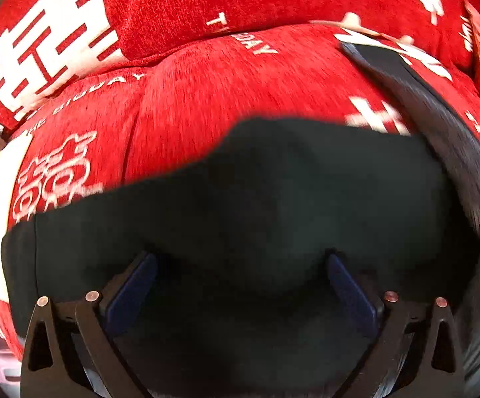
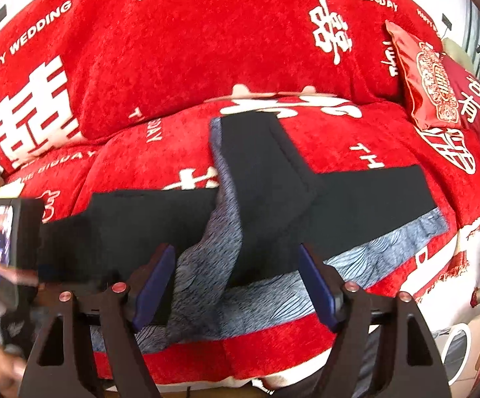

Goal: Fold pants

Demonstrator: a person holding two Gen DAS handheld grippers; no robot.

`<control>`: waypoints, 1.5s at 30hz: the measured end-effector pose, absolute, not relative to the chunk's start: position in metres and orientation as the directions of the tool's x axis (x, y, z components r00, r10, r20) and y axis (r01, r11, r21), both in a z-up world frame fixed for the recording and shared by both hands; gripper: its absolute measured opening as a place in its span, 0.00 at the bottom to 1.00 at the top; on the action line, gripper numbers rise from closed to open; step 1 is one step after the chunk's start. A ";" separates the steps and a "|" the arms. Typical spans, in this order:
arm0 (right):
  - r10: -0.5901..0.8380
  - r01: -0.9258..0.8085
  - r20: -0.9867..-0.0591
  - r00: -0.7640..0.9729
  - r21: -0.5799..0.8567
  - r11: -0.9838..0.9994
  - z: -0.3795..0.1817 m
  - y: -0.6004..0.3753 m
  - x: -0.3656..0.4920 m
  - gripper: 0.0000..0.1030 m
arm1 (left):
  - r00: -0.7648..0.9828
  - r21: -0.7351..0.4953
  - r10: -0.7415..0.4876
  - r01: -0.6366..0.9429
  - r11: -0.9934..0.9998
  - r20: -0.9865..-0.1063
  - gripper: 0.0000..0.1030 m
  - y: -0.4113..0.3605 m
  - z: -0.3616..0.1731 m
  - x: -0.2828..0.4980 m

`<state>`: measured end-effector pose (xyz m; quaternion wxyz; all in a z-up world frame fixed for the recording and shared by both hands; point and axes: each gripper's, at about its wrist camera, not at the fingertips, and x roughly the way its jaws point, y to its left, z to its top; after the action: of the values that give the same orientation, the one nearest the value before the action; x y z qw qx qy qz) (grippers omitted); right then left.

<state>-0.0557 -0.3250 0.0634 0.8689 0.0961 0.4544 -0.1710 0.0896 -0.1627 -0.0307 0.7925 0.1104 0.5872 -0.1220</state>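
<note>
Black pants [image 2: 266,179] with a grey patterned lining are laid across a red sofa cover [image 2: 180,66] printed with white characters and lettering; one leg is spread sideways along the seat, the other is turned up over it towards the backrest, so that a rough cross is formed, with the grey lining exposed along the near edge and at the fold. The right gripper [image 2: 236,282] is held above the near part of the garment with its blue-padded jaws spread apart; nothing is clasped between them. The left gripper [image 1: 241,285] is held close over the black cloth, jaws likewise spread wide and released, the fabric seen beneath and between the pads but not pinched. In the right wrist view the body of the left gripper is seen at the left edge, blurred. A red embroidered cushion [image 2: 429,79] is propped at the right end of the sofa, well apart from the pants.
</note>
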 end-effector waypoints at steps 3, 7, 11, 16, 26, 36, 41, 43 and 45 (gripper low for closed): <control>-0.217 0.397 -0.829 0.515 0.007 0.918 0.062 -0.342 -0.046 0.77 | 0.248 0.001 -0.061 0.241 0.971 -0.967 1.00 -0.162 -0.029 0.123; -0.230 0.374 -0.826 0.514 -0.026 0.927 0.067 -0.361 -0.010 0.78 | 0.278 -0.042 -0.099 0.205 0.978 -0.955 1.00 -0.148 -0.006 0.119; -0.222 0.291 -0.845 0.486 -0.083 0.953 0.053 -0.357 0.049 0.80 | 0.281 -0.081 -0.146 0.231 0.970 -0.949 1.00 -0.132 0.007 0.084; -0.154 0.187 -0.930 0.335 -0.095 0.978 -0.004 -0.342 0.135 0.80 | 0.233 -0.033 -0.101 0.279 0.960 -0.967 1.00 -0.136 -0.010 0.059; -0.046 0.266 -0.968 0.247 0.022 0.964 -0.030 -0.408 0.136 0.14 | 0.233 0.042 -0.021 0.260 0.965 -0.972 1.00 -0.178 -0.031 0.100; -0.150 0.475 -0.837 0.527 0.143 0.869 0.038 -0.498 -0.021 0.17 | 0.273 -0.013 -0.075 0.220 0.975 -0.959 1.00 -0.177 -0.004 0.108; -0.060 0.521 -0.795 0.604 0.338 0.784 0.008 -0.537 -0.080 0.55 | 0.210 0.041 -0.016 0.264 0.964 -0.978 1.00 -0.173 -0.033 0.078; -0.032 0.534 -0.749 0.662 0.441 0.721 0.006 -0.552 -0.095 0.77 | 0.226 0.019 -0.038 0.243 0.970 -0.973 1.00 -0.166 -0.034 0.072; -0.013 0.533 -0.711 0.703 0.515 0.671 0.004 -0.564 -0.103 0.80 | 0.211 0.027 -0.025 0.242 0.970 -0.977 1.00 -0.167 -0.032 0.072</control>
<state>-0.1034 -0.5641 0.0039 0.8444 0.3720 0.3500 -0.1617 0.0718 -0.1672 -0.0317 0.7732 0.0873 0.6221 -0.0865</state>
